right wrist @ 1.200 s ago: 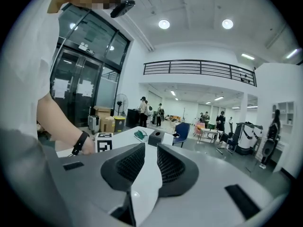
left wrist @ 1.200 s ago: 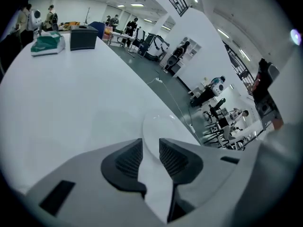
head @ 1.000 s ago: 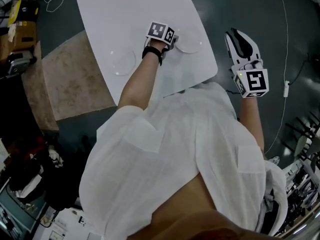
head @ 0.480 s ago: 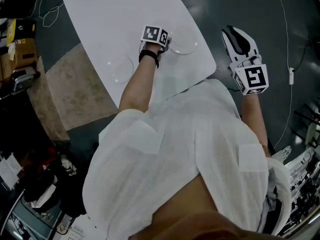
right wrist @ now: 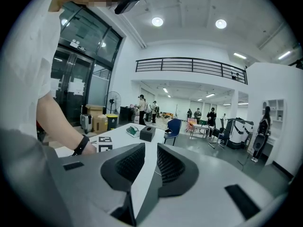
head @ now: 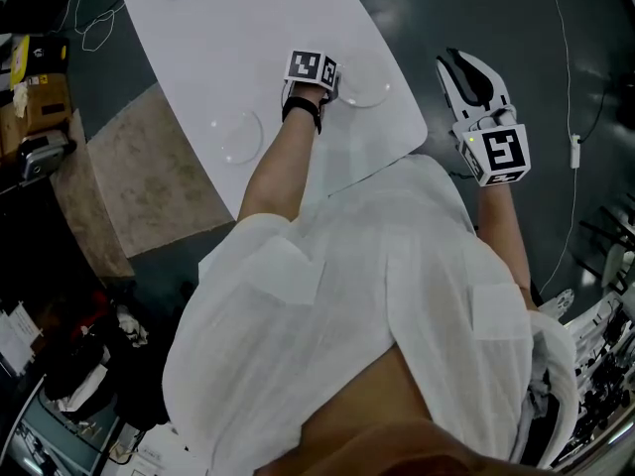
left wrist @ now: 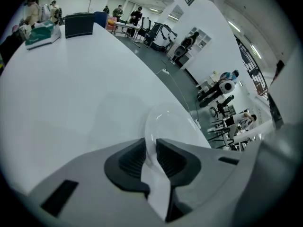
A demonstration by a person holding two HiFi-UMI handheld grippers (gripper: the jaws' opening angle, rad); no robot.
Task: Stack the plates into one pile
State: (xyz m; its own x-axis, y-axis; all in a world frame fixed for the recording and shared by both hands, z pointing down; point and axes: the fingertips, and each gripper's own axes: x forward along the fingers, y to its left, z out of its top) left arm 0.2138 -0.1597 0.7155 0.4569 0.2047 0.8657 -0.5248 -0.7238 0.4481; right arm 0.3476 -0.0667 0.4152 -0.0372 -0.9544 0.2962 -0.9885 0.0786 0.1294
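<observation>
Two clear plates lie on the white table (head: 248, 28): one (head: 239, 133) at the left, the other (head: 365, 81) near the right edge. My left gripper (head: 333, 85) points down at the right-hand plate's near rim. In the left gripper view that plate (left wrist: 171, 123) has its rim between the pads, and the left gripper (left wrist: 150, 148) has just been closing and is shut on it. My right gripper (head: 456, 62) hangs off the table's right side over the floor. In its own view the right gripper (right wrist: 150, 157) has its jaws slightly apart with nothing between them.
A green tissue box (left wrist: 42, 32) and a black box (left wrist: 79, 25) stand at the table's far end. A beige rug (head: 149, 172) lies left of the table, with cables (head: 571, 117) on the dark floor to the right. People and chairs are far across the hall.
The head view has shifted slightly, bringing the table's far end into view. Both grippers stay at about the same places by the right-hand plate and beside the table.
</observation>
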